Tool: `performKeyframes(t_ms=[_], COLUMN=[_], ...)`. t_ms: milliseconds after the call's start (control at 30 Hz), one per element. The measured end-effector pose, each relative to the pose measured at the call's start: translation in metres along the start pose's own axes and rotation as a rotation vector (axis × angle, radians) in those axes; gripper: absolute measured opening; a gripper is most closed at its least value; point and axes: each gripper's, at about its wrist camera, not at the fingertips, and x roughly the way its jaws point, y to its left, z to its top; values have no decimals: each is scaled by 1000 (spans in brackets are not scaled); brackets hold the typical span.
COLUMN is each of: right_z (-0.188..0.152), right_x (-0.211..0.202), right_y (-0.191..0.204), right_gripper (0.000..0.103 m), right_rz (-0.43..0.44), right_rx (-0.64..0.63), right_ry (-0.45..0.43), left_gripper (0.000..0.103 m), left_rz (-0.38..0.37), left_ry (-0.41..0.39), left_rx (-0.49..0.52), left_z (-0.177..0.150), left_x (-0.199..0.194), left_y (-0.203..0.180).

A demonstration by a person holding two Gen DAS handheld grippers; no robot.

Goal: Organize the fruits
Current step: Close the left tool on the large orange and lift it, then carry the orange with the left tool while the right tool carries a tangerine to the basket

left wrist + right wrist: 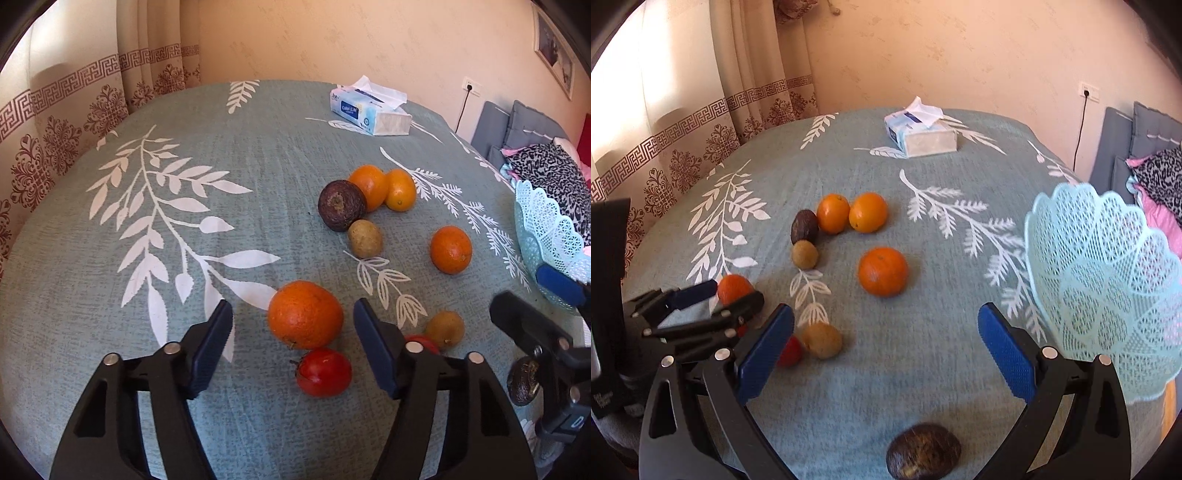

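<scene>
Several fruits lie on the teal leaf-print tablecloth [110, 314]. My left gripper [293, 321] is open, its jaws standing either side of a large orange [305, 314], with a red tomato [324, 372] just in front of it. My right gripper [886, 332] is open and empty above the cloth; a dark avocado [923, 451] lies below it. The light blue lace basket [1108, 288] stands to its right and shows in the left wrist view [550, 236]. Further back lie an orange [882, 271], two oranges [868, 212], a dark avocado [341, 205] and a brown kiwi [365, 238].
A tissue box [371, 110] stands at the table's far side. Another kiwi [822, 339] and a second tomato [790, 352] lie near my left gripper [701, 306]. Curtains hang to the left; a grey seat with patterned clothes [554, 166] stands beyond the right edge.
</scene>
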Motion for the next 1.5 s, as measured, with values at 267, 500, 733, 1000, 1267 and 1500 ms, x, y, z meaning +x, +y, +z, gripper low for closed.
performKeyframes(t_ms=[267,500,733,1000,1267,1500], right_z=[17,21,26,31,31,32], right_x=[17,41,53,70,74,54], right_y=[1,-1,-2,4,9,9], right_gripper=[96,79,69,59,40,40], right_rz=[2,-21,-40,-74,-71,-30], right_rx=[-19,-32,-33,-59,-78,-49], right_ry=[15,67,97,137,144,92], left_gripper=[40,39,39,39,39,39], left_rz=[-54,-42,-18,13,35,64], left_ry=[16,-33,-71,-94,-111,-141], left_rx=[-21,-32,-18,-8,12,38], left_z=[-1,-2,0,0,0,1], left_x=[4,-6,-13,-17,-21,-30], left_y=[4,6,4,4,1,-5])
